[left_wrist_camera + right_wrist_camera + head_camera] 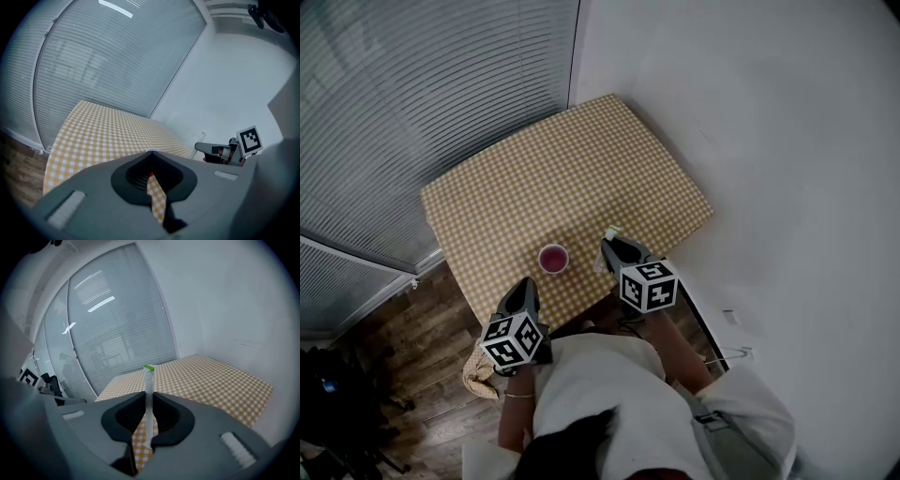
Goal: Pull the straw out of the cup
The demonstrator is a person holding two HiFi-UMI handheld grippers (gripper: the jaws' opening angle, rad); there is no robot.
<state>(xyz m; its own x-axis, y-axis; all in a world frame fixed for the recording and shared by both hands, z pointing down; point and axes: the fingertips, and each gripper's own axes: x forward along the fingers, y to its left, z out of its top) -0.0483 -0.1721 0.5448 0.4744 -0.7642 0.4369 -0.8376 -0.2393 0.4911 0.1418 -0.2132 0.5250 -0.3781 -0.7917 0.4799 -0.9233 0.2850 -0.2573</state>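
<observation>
**Grip Status at Current Position**

Right gripper (149,395) – the 2 jaws are closed down to a narrow gap and press on the straw (148,379) from both sides. In the right gripper view the straw stands nearly upright between the pads. Its white shaft runs down through the jaw opening and its green tip rises above the jaw tips. The lower end of the shaft shows inside the opening, with checked cloth behind it.

Straw location – in the head view the straw (611,232) sits at the front of the right gripper (612,246), over the table (581,159) close to its near edge. It is just right of the cup (553,258) and apart from it.

Cup – it stands upright on the checked cloth near the table's near edge, between the 2 grippers. Pink contents show through its open top.

Left gripper (151,153) – the 2 jaws are fully together with the tips meeting, and they hold nothing. Only checked cloth shows through the slot behind the tips. In the head view this gripper (528,284) hangs at the table's near edge, left of the cup and not touching it.
</observation>
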